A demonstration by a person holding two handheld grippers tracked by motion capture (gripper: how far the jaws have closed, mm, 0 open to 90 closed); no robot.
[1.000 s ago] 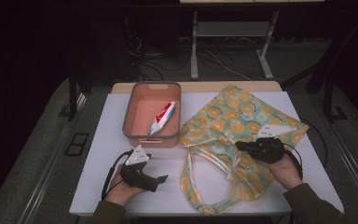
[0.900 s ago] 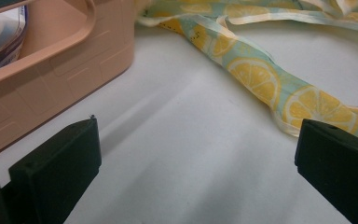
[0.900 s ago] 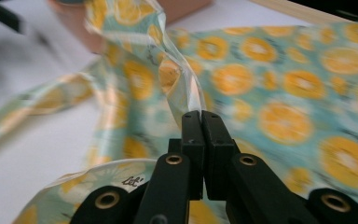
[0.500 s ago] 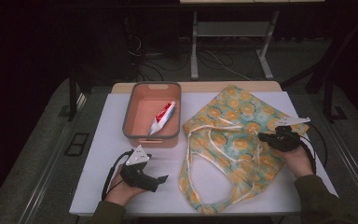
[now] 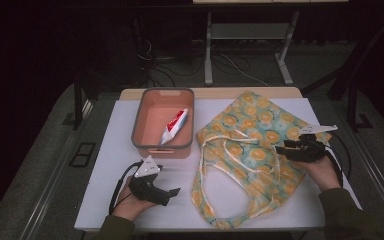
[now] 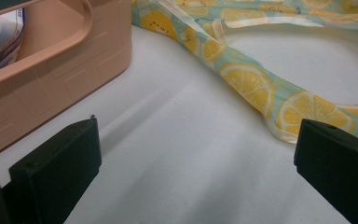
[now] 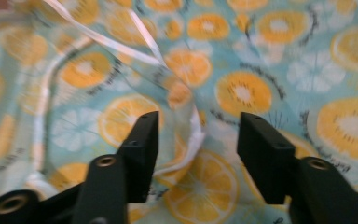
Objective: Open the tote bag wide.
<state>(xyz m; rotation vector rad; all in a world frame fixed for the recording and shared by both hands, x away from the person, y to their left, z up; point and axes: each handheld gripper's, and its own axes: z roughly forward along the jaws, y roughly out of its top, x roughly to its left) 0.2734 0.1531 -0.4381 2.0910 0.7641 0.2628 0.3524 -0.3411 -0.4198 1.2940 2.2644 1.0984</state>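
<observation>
Soft citrus-print cloth bag (image 5: 260,150), perhaps cotton, beside rigid tub (image 5: 163,122).

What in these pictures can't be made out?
- Tube in the bin: print too small in the high view; cut off by the edge in the left gripper view.
- Bag: motion blur in the right gripper view hides whether the strap between the open jaws is touched.
- Bag's inside: covered by its own cloth.
</observation>
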